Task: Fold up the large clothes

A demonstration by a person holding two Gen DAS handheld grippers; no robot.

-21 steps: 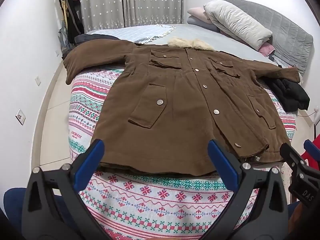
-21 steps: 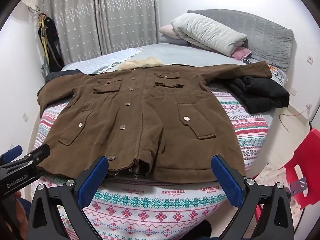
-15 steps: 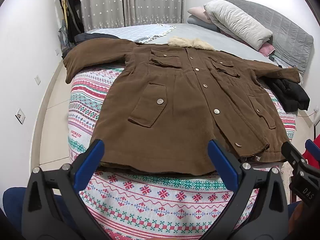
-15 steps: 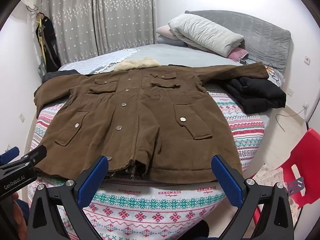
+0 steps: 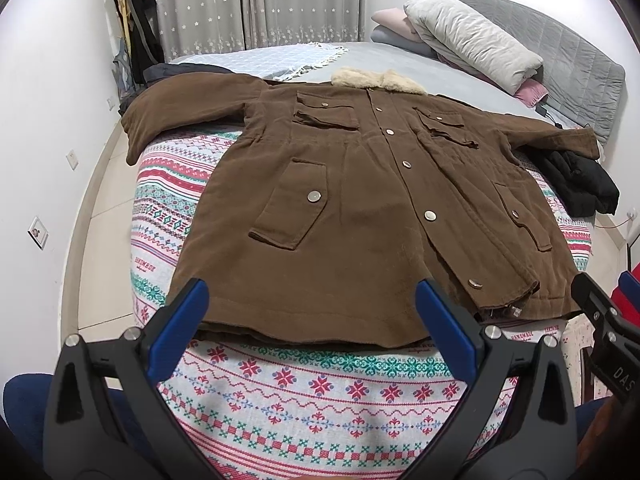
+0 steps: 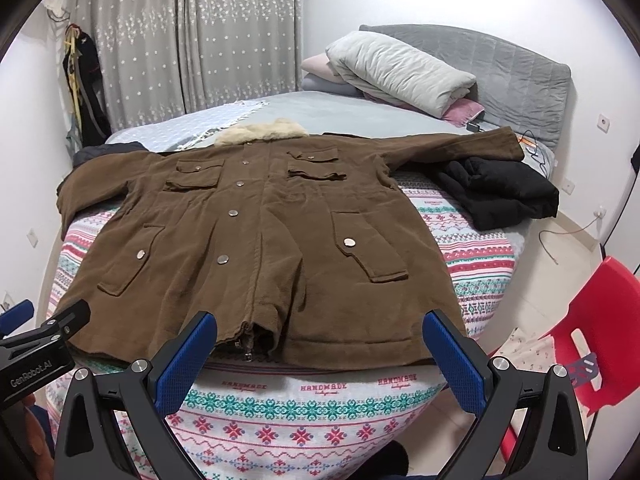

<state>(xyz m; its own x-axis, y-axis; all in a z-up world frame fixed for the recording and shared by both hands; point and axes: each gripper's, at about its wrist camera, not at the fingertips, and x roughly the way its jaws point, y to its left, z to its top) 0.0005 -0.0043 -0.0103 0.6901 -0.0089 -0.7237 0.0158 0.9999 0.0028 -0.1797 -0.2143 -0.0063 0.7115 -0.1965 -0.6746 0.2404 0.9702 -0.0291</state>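
Note:
A large brown coat with a cream fur collar lies flat and face up on the bed, sleeves spread out, hem toward me. It also shows in the right wrist view. My left gripper is open and empty, just short of the hem's left half. My right gripper is open and empty, just short of the hem's right half. Each gripper shows at the edge of the other's view.
The bed carries a patterned blanket. A black garment lies by the coat's right sleeve. Pillows and a grey headboard are at the back right. A red chair stands to the right. Curtains hang behind.
Both grippers have shifted only slightly; the right view has drifted a little closer to the hem. The coat has not moved.

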